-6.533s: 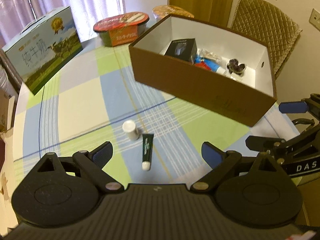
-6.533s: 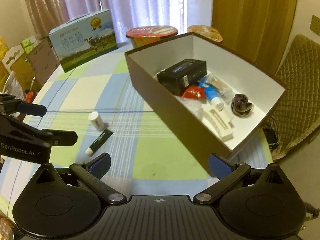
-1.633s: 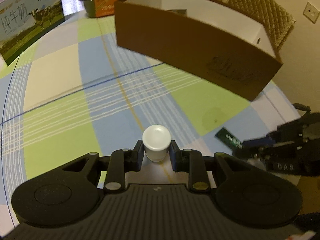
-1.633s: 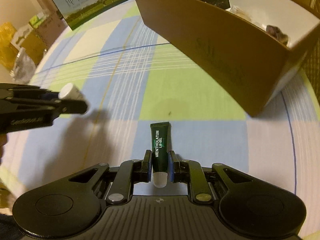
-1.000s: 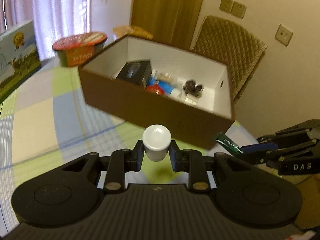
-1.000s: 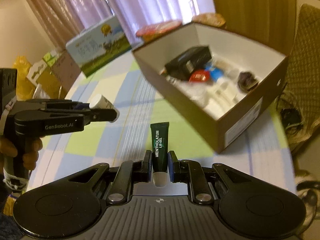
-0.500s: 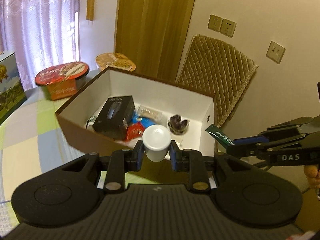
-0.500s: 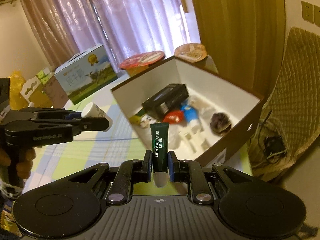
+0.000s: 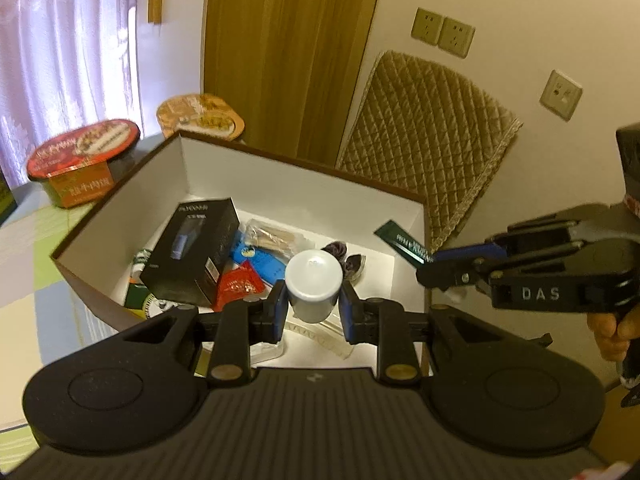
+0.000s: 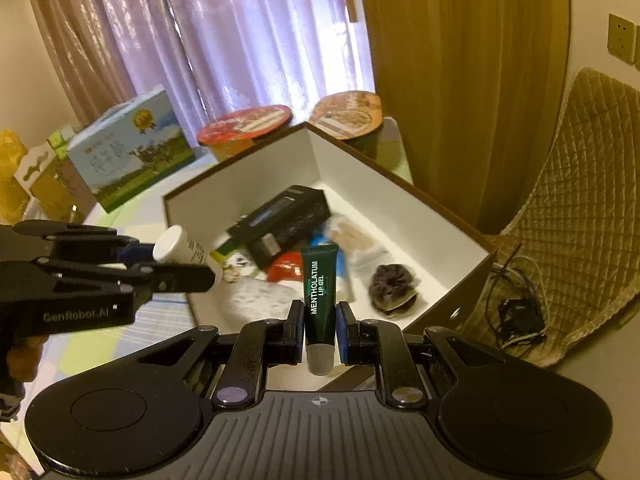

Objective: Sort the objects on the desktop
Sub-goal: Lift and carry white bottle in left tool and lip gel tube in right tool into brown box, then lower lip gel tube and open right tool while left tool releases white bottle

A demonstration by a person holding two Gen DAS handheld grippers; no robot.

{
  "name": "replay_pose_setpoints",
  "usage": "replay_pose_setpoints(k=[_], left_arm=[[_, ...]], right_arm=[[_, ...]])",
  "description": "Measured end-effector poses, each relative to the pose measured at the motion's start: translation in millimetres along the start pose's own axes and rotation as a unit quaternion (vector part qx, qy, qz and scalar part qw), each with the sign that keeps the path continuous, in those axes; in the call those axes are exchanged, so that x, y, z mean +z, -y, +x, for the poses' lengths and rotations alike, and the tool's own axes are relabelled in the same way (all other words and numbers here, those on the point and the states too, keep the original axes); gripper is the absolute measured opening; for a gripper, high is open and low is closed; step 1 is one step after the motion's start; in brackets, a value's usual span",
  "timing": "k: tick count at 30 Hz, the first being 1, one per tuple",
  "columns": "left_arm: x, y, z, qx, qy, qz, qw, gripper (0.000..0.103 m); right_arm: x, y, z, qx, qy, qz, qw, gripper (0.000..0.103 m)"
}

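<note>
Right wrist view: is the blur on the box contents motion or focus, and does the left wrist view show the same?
Right wrist view: the lip gel tube in the right gripper is sharp, its print readable, while the black carton in the box is smeared, suggesting motion blur. Left wrist view: mostly crisper; the white bottle shows cap glare; fisheye bends the door edges.

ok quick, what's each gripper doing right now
left gripper: shut on the white bottle
right gripper: shut on the green tube

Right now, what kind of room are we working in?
Most likely a home dining area: a checked tablecloth, instant noodle bowls, a quilted chair, curtains and wall sockets.
</note>
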State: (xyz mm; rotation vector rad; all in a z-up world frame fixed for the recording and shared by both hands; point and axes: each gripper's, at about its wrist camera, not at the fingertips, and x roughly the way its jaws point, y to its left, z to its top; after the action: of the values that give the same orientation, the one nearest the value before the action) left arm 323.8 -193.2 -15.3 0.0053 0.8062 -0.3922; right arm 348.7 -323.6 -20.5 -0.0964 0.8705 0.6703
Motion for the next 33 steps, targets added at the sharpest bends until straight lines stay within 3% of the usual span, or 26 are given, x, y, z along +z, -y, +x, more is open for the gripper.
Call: replay_pose_setpoints(k=[20, 33], left_arm=[[-4, 7, 77, -0.006, -0.088, -0.015, 0.9960, 0.022], [-14, 7, 107, -0.011, -0.164, -0.028, 0.9859, 0.022]], right_arm=[[18, 35, 68, -0.006, -0.082, -0.066, 0.994, 0.013], [21, 42, 91, 0.002, -0.131, -0.112, 0.985, 0.013]])
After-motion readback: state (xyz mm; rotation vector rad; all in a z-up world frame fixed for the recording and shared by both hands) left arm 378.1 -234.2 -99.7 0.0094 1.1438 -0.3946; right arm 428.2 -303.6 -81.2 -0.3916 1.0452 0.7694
